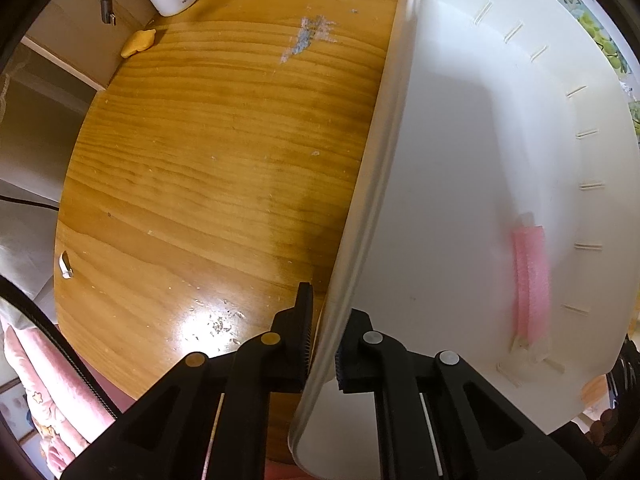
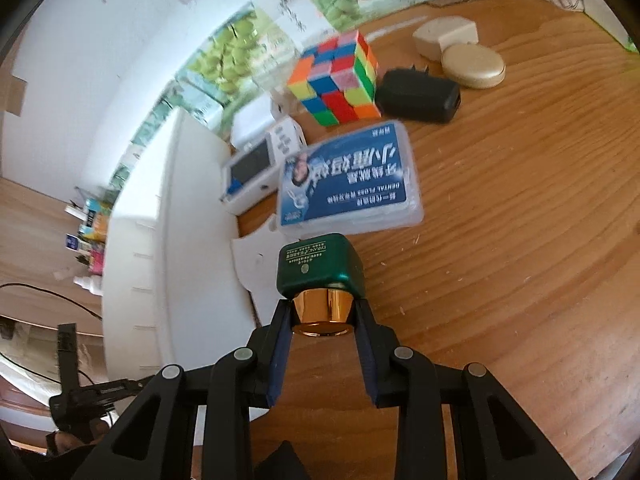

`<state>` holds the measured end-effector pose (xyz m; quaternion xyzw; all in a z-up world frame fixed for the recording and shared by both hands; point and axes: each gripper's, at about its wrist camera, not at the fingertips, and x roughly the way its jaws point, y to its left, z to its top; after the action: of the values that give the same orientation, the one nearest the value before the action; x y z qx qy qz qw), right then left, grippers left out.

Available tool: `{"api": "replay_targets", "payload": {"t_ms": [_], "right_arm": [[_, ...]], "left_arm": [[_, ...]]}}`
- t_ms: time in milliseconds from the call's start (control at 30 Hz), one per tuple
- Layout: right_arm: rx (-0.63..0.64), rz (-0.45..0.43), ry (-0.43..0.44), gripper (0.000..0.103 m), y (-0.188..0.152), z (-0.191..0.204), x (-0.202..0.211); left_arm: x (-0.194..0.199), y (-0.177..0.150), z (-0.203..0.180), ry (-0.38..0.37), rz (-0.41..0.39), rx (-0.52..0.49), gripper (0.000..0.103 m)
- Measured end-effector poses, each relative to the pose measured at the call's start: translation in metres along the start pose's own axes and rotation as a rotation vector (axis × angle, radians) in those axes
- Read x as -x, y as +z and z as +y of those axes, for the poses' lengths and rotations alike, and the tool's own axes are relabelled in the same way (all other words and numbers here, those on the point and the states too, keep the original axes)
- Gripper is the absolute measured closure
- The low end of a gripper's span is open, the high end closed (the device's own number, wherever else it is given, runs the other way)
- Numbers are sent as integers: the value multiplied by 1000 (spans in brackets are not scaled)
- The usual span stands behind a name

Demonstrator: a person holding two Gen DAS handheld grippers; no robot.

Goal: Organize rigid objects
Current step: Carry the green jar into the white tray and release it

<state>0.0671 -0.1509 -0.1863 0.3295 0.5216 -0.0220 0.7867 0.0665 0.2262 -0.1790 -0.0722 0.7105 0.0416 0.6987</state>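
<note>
My left gripper is clamped on the rim of the white plastic bin, lower centre. My right gripper pinches the gold cap of a green square bottle, low over the wooden table.

We list the table as varnished wood, glossy, with scuffed patches. The bin is smooth matt white plastic. The bottle looks like glossy green plastic with a polished gold metallic cap. The floss box is clear plastic under a glossy printed label. The cube is shiny coloured plastic.

Left gripper jaws astride white bin rim.
</note>
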Motion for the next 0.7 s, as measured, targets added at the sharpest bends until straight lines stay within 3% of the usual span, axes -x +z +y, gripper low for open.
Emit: {"api": "replay_targets", "payload": {"t_ms": [433,700], "right_arm": [[92,-192,153,72,-4,27,39],[219,-233,226,72,-8,54,49]], "left_arm": [[-10,-2,1,-10,6,-9,94],[-5,-6,2,-30,-18,-9,94]]}}
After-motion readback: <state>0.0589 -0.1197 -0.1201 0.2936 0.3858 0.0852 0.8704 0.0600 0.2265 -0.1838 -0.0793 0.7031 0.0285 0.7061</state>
